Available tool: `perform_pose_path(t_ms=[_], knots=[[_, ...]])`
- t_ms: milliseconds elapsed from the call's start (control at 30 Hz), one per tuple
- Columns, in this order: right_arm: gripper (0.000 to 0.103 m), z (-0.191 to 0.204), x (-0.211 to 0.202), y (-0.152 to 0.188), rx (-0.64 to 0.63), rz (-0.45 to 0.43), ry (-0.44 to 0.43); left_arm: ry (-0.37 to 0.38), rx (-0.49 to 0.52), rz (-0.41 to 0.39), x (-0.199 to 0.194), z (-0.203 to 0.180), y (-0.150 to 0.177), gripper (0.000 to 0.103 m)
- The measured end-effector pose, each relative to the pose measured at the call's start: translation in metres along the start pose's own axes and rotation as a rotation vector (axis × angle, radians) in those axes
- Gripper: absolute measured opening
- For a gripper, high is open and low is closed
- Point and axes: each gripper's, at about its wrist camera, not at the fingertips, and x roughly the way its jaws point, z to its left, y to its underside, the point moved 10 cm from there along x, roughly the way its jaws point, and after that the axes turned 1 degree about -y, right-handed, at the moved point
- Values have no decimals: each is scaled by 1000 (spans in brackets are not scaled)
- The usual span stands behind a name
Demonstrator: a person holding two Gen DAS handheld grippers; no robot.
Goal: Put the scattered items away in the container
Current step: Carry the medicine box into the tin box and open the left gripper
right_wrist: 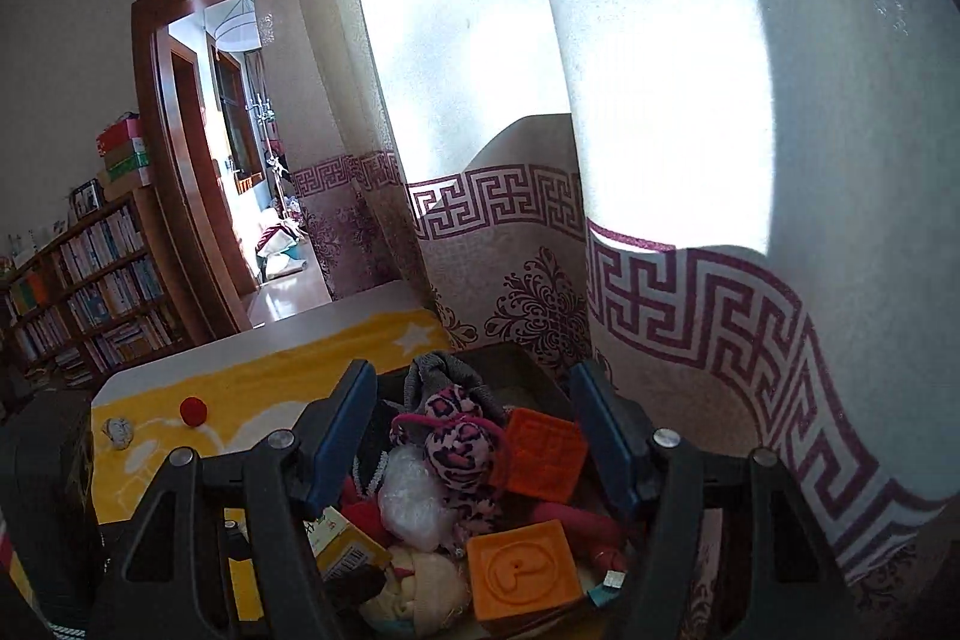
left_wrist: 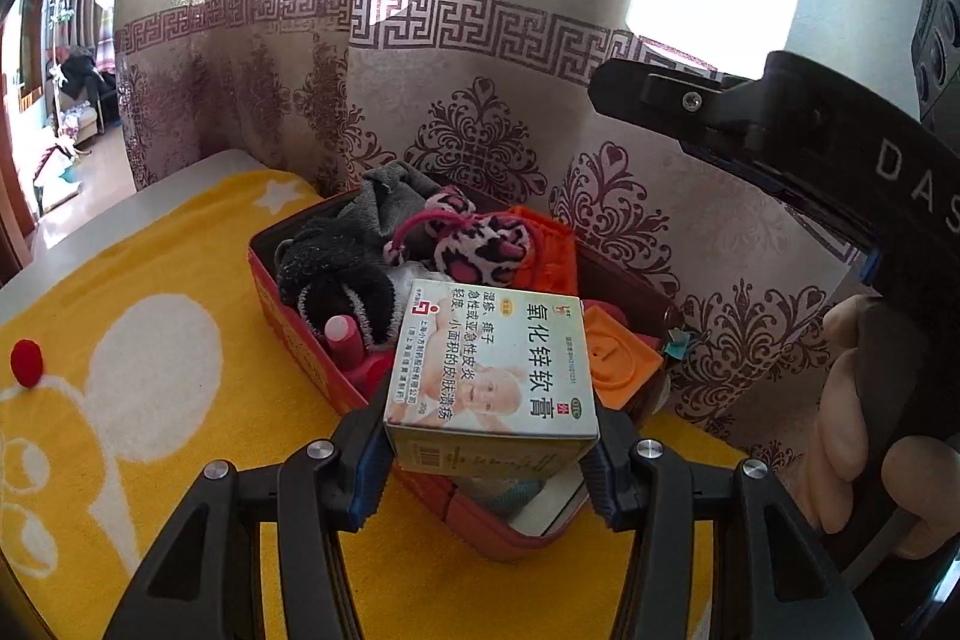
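My left gripper (left_wrist: pixel 489 457) is shut on a white ointment box (left_wrist: pixel 492 370) with printed text, held over the near end of the red container (left_wrist: pixel 288 334). The container holds grey socks (left_wrist: pixel 342 262), a leopard-print pouch (left_wrist: pixel 474 238), orange blocks (left_wrist: pixel 618 358) and a pink bottle (left_wrist: pixel 345 337). My right gripper (right_wrist: pixel 471 382) hovers open above the same container, with nothing between its pads; below it lie the leopard pouch (right_wrist: pixel 459 451) and two orange blocks (right_wrist: pixel 522 574). A red pom-pom (left_wrist: pixel 27 363) lies on the yellow towel (left_wrist: pixel 180 280) to the left.
A patterned curtain (left_wrist: pixel 480 100) hangs right behind the container. In the right wrist view, the red pom-pom (right_wrist: pixel 194 411) and a small crumpled grey item (right_wrist: pixel 118 431) lie near the towel's far left edge. A hand (left_wrist: pixel 852 400) holds the other gripper at the right. A doorway and a bookshelf (right_wrist: pixel 90 280) stand beyond the table.
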Motion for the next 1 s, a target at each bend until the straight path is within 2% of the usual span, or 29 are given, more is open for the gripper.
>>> perform_pose_path(t_ms=[100,200,333,400,767,900,1000], knots=[[71,-4,-3,0,8,-7,3,13,58,13,12,-18,4,55],[72,-7,-2,2,13,-2,8,24,76,28,22,-26,7,55],[72,-13,0,7,32,10,9,18,56,48,30,-21,10,56],[71,-14,1,9,37,11,11,6,38,55,31,-16,12,65],[72,-16,-3,9,61,0,28,15,-4,4,9,-5,9,65],[72,-11,-1,12,59,10,28,3,-36,-14,3,8,9,73],[72,-6,1,15,55,15,24,25,-55,-8,3,10,12,74]])
